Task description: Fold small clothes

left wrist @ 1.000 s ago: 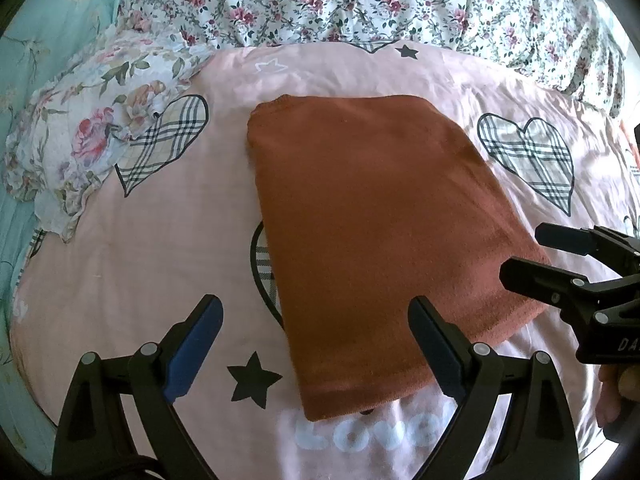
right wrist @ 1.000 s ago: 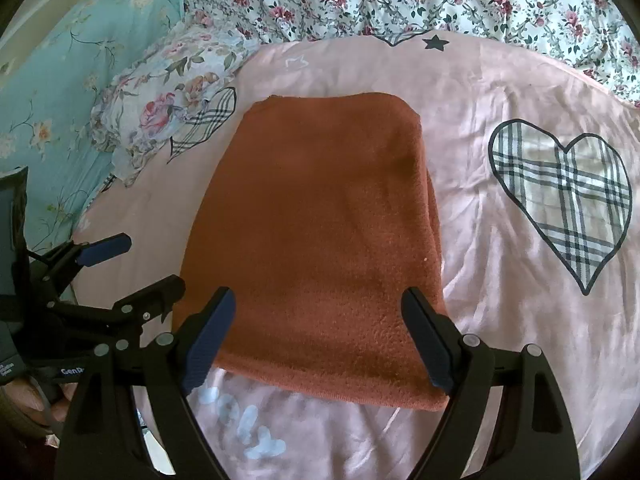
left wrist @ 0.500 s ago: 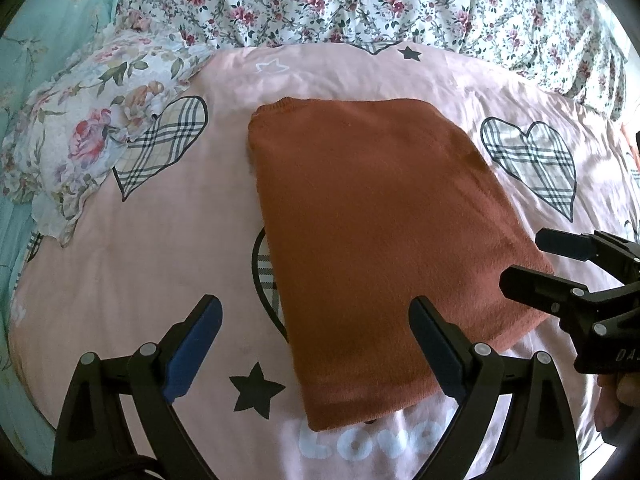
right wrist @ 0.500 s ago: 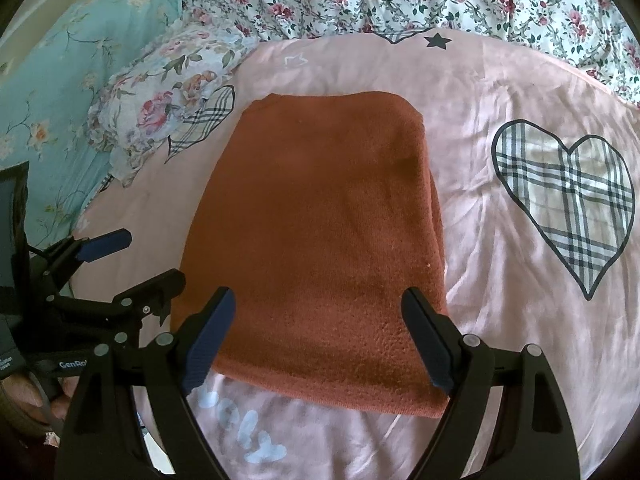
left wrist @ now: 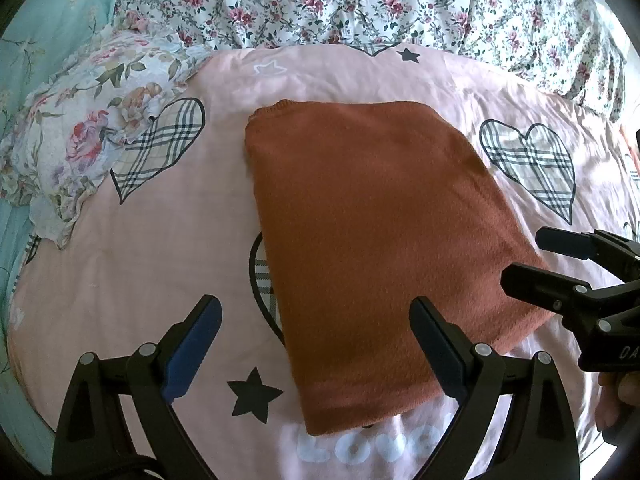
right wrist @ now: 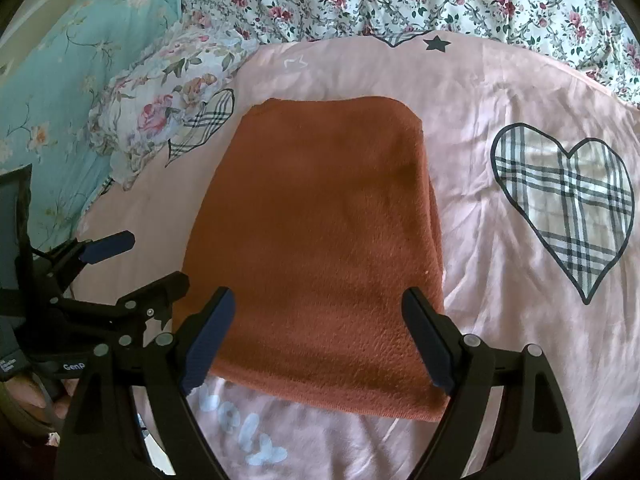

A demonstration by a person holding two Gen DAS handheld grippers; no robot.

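Note:
A rust-orange knitted garment (left wrist: 372, 248) lies folded into a neat rectangle on the pink sheet (left wrist: 132, 264); it also shows in the right wrist view (right wrist: 320, 248). My left gripper (left wrist: 316, 344) is open and empty, hovering over the garment's near left edge. My right gripper (right wrist: 320, 340) is open and empty above the garment's near edge. The right gripper also shows at the right of the left wrist view (left wrist: 544, 256), and the left gripper shows at the left of the right wrist view (right wrist: 144, 260). Neither touches the cloth.
The pink sheet (right wrist: 500, 100) has plaid hearts, black stars and white lettering. A floral pillow (left wrist: 88, 148) lies to the left. A rose-print quilt (left wrist: 360, 4) runs along the back, and a teal floral cover (right wrist: 60, 80) lies at far left.
Both grippers have drawn back slightly and stay open. The folded garment has not moved.

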